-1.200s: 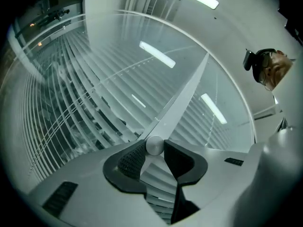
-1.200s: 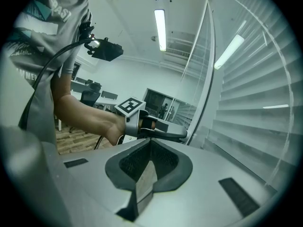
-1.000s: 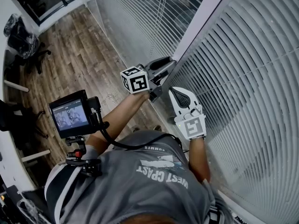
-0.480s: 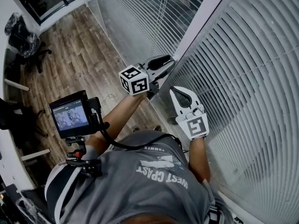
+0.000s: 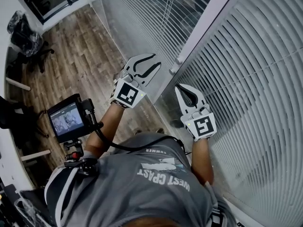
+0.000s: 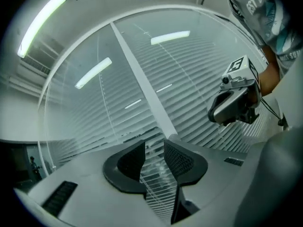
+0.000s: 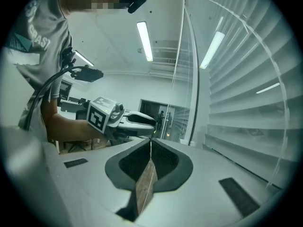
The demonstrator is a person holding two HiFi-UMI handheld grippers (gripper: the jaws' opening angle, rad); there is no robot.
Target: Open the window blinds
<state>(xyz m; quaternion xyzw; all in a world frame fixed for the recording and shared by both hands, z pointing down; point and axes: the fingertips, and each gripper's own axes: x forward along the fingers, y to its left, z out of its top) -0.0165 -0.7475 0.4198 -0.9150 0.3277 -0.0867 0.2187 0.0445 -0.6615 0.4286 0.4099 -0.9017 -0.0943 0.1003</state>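
Blinds (image 5: 255,70) hang lowered across both panes, just ahead of my two tools.

My right tool (image 5: 182,88) is closed to a slit, and a thin cord (image 7: 151,144) looks pinched at its tips; I judge that grip is there for hauling the slats up. My left tool (image 5: 156,60) stands wide with nothing in it, just short of the frame post (image 5: 199,27), probably kept free to share the pull.

Wood-plank floor (image 5: 75,56), black office chairs (image 5: 26,44)
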